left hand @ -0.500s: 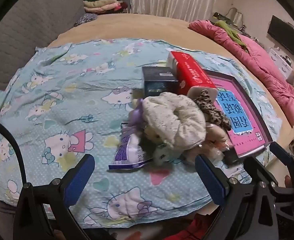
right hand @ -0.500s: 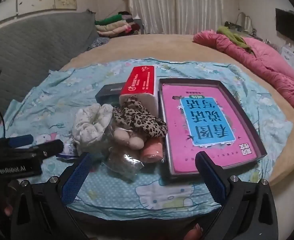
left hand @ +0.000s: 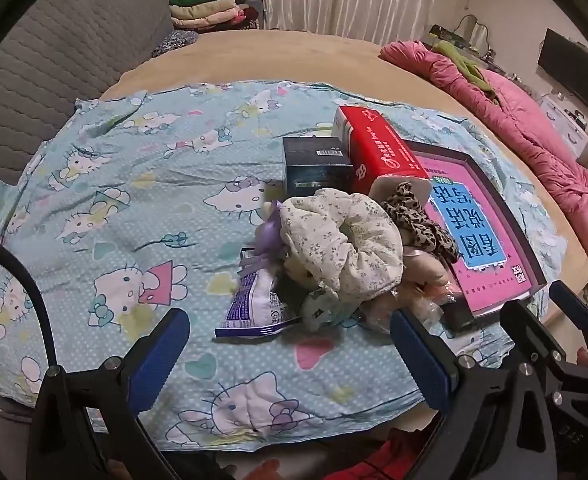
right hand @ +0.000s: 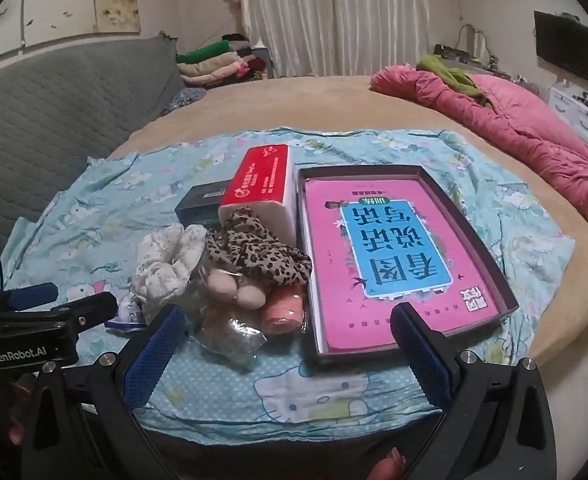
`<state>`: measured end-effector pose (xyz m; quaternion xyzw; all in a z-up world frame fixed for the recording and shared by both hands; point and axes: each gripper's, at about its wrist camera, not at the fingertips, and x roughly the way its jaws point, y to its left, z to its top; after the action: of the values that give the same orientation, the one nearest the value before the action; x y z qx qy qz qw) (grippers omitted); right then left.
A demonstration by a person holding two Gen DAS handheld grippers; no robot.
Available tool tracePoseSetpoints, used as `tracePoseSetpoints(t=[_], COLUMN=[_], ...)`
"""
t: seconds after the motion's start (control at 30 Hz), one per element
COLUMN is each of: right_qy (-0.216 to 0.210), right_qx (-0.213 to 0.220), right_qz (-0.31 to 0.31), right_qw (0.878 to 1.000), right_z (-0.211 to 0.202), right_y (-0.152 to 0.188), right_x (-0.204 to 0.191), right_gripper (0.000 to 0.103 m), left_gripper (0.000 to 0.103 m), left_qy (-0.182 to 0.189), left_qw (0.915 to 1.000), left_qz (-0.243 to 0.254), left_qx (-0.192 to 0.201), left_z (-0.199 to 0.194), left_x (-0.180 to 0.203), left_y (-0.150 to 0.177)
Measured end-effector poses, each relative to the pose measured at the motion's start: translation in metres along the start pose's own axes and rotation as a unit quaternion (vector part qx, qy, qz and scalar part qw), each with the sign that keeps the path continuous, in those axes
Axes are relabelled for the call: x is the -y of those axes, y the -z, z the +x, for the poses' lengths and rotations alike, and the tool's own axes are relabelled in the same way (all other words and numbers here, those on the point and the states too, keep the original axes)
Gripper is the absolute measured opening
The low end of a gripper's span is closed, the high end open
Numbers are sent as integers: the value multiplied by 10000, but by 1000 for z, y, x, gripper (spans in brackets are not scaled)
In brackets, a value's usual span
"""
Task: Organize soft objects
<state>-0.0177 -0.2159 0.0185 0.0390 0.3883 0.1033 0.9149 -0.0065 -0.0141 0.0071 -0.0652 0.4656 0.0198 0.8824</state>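
Sitting in one messy heap on the blue cat-print sheet (left hand: 141,216), the soft things have not been sorted yet — nothing looks picked up or set apart. On top is the white flowery scrunchie (left hand: 342,244), with the leopard-print scrunchie (right hand: 259,250) touching it at about 3 o'clock in the left wrist view. Just below the leopard one sit two beige puff balls in clear wrap (right hand: 233,292) and a peach roll (right hand: 285,310). A purple and white packet (left hand: 253,304) sticks out of the heap at 8 o'clock, with a purple ribbon bow (left hand: 267,236) above it.

So the whole job looks left to do: each soft thing has to come off the heap and go to its place. The open tray with the pink book (right hand: 378,240) may be that place, but I cannot be sure.

Both claws are spread wide and pinch nothing. The left gripper (left hand: 289,356) hangs near the heap at 6 o'clock. The right gripper (right hand: 289,352) hangs between the heap and the tray.

Behind the heap, at 12 o'clock, stand a red tissue pack (right hand: 259,178) and a dark box (left hand: 318,164).

The side of the left claw's body reads "GenRobot.AI" in the right wrist view. The book has big Chinese words, upside down from here. The red pack's small print is too tiny to read.
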Motion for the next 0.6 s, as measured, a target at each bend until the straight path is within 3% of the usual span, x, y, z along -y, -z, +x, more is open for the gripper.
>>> tracePoseSetpoints(t=[0.6], right_qy=[-24], right_qx=[-5], right_qz=[28], right_qw=[10000], right_z=[2], right_y=[1], right_x=[2], right_gripper=[103], left_gripper=[101], left_qy=[-42], left_qw=[9998], left_qz=[188], left_qx=[-85], left_z=[2], left_x=[2], left_y=[-2])
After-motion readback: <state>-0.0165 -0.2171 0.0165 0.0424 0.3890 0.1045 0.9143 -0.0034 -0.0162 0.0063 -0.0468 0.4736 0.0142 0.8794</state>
